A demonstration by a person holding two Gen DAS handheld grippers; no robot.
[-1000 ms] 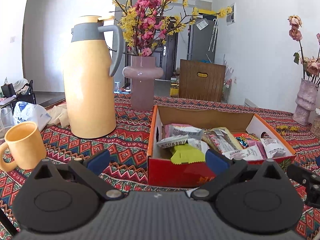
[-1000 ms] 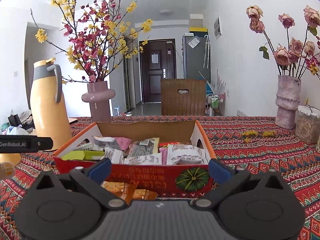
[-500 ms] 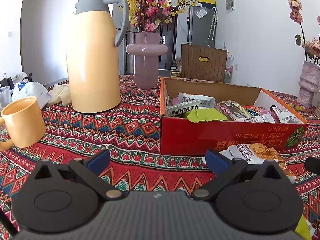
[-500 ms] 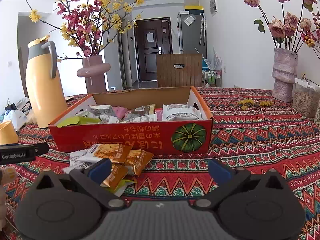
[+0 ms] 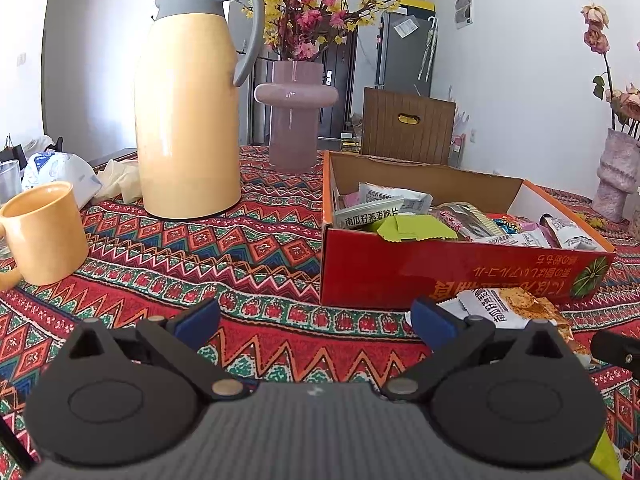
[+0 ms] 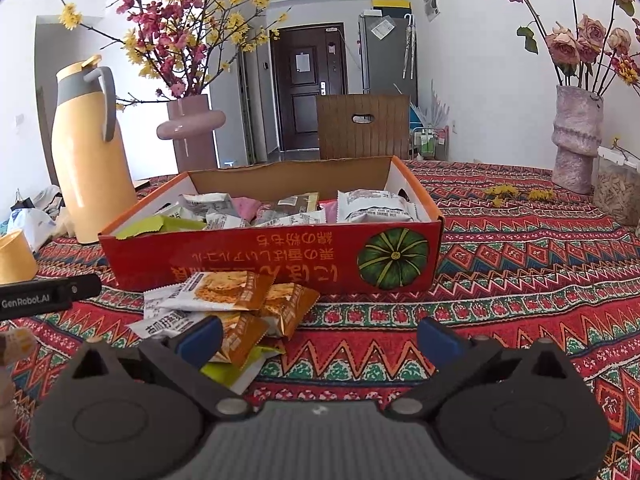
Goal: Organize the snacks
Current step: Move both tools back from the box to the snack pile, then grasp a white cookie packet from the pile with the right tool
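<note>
Snack packets (image 6: pixel 224 312) lie loose in a small heap on the patterned tablecloth (image 6: pixel 520 264), right against the front wall of the red cardboard box (image 6: pixel 256 264), toward its left end; orange-brown wrappers on top, white printed ones and a yellow-green one under. In the right wrist view the heap sits at approx 10 o'clock from the right gripper (image 6: pixel 318 334), its left fingertip (image 6: pixel 200 338) overlapping the heap's near edge; contact can't be told. Right jaws wide, nothing btwn them. Box is w/ more packets inside (image 6: pixel 374 206), white, pink and green wrappers mixed. In the left wrist view the left gripper (image 5: pixel 316 320) hangs low over the cloth, jaws wide too, empty; box (image 5: pixel 440 276) at approx 1 o'clock, the loose packets (image 5: pixel 508 306) just past its right fingertip (image 5: pixel 434 322). Yellow thermos jug (image 5: pixel 186 120) w/ grey handle at 11 o'clock, upright, well apart from box. Yellow mug (image 5: pixel 42 232) at 9–10 o'clock. Mauve vase (image 5: pixel 294 120) w/ pink and yellow blossoms behind, at 12. Second vase w/ faded roses (image 6: pixel 576 136) at 2 o'clock in the right view.
</note>
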